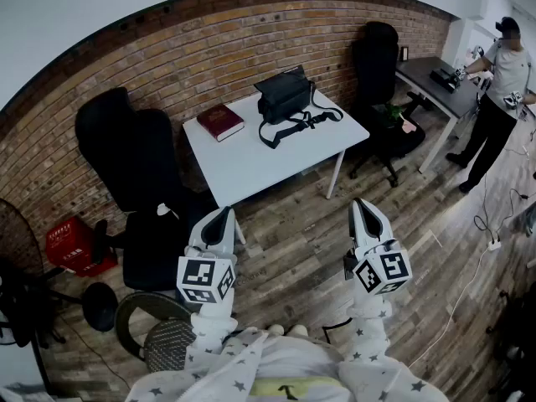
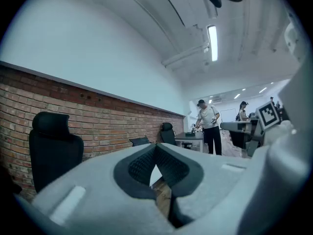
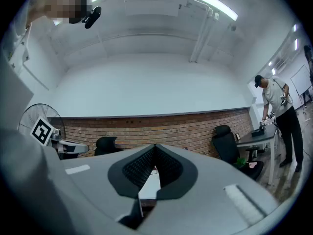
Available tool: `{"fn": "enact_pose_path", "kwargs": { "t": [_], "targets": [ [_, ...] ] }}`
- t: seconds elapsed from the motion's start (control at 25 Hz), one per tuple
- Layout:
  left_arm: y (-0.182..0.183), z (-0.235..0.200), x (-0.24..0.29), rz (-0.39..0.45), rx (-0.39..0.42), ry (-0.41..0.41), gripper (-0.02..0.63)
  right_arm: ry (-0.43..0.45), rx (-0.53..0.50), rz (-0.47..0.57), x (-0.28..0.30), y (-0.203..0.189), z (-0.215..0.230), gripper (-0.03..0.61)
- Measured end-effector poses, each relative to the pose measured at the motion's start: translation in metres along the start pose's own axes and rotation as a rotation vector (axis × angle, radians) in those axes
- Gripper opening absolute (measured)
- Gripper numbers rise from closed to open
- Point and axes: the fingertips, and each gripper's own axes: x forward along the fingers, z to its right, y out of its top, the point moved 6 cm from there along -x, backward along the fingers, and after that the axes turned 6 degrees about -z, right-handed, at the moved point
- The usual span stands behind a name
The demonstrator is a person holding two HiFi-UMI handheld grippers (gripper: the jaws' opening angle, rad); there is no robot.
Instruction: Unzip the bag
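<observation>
Cool ceiling-strip light, fisheye-warped edges

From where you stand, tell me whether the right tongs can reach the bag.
Probably not. The right tongs hang short of the table, and the bag sits toward its far side. Nothing blocks the way; a step forward should do.

Surface: white table [image 1: 251,166] on the plank floor [image 1: 310,241], near the brick wall [image 1: 193,61] | Far right corner: black bag [image 1: 285,95], its strap [image 1: 295,126] trailing across the top | Far left: dark red book [image 1: 220,121] lying flat, apart from the bag
</observation>
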Motion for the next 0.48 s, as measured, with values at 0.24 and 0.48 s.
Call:
{"fn": "enact_pose_path", "kwargs": {
  "t": [0.24,0.48],
  "targets": [
    [0.001,-0.002,0.003,0.002,-0.006,0.005,-0.002,-0.016,-0.002,-0.004,-0.001,0.001,0.006,-0.003],
    [0.0,0.006,0.008,0.001,-0.013,-0.004,-0.002,-0.026,0.018,0.0,-0.006,-0.001,0.016,-0.002]
  ]
}}
